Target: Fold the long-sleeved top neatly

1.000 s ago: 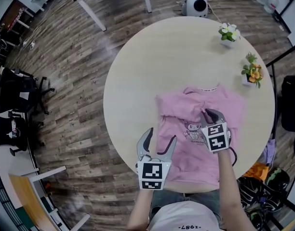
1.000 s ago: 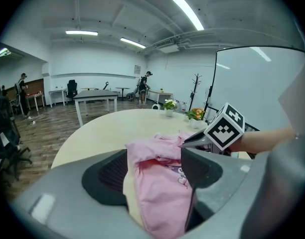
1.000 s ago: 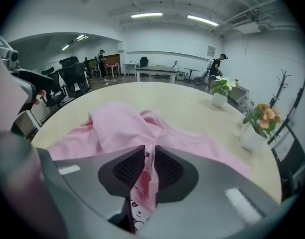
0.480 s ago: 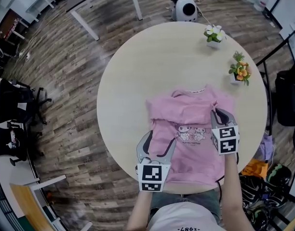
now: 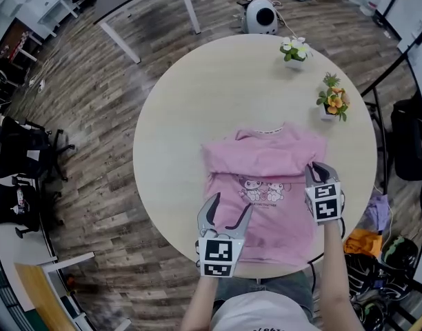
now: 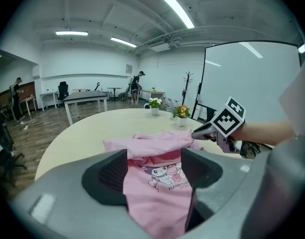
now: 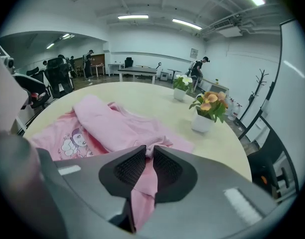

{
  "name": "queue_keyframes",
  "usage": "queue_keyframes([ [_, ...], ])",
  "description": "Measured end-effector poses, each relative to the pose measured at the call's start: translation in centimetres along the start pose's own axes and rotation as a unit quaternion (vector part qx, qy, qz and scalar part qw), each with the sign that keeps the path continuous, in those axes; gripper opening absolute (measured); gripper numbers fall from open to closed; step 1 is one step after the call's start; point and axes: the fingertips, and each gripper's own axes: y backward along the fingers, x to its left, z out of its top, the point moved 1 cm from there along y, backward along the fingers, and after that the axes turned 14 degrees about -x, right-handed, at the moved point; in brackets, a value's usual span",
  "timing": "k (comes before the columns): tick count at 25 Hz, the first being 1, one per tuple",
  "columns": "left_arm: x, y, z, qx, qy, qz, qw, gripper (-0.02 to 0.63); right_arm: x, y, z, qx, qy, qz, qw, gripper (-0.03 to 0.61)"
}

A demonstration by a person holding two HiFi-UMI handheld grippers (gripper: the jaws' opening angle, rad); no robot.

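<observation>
A pink long-sleeved top [image 5: 263, 185] with a cartoon print lies on the round table [image 5: 197, 116], its hem at the near edge and a sleeve folded across the chest. My right gripper [image 5: 318, 172] is shut on the cuff of that sleeve [image 7: 142, 176] at the top's right side. My left gripper [image 5: 227, 214] hovers open over the top's lower left part, with the printed front [image 6: 160, 180] showing between its jaws. From the left gripper view the right gripper [image 6: 205, 132] appears on the right above the cloth.
Two small potted plants [image 5: 294, 50] [image 5: 332, 102] stand at the table's far right. A white robot-like device [image 5: 259, 16] sits on the wooden floor beyond the table. Office chairs [image 5: 18, 150] stand at the left, bags [image 5: 366, 243] at the right.
My right gripper has pulled the sleeve cuff from the chest's middle out to the top's right side. The left gripper has stayed open over the lower left part.
</observation>
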Motion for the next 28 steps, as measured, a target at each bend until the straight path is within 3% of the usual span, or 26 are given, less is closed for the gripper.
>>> queue_keyframes([
  [6,-0.6,1.1,-1.3,0.009,0.002,0.035,0.9993,0.339,0.3,-1.1,-3.6,0.041,0.011,0.022,0.999,0.091],
  [17,0.2,6.1,-3.2,0.004,0.015,0.128,0.9917,0.339,1.0,0.6,-5.2,0.036,0.017,0.038,0.999,0.140],
  [28,-0.1,9.7,-5.9,0.020,0.017,0.111,0.9935,0.339,2.5,7.4,-6.9,0.002,-0.020,-0.007,1.000,0.184],
])
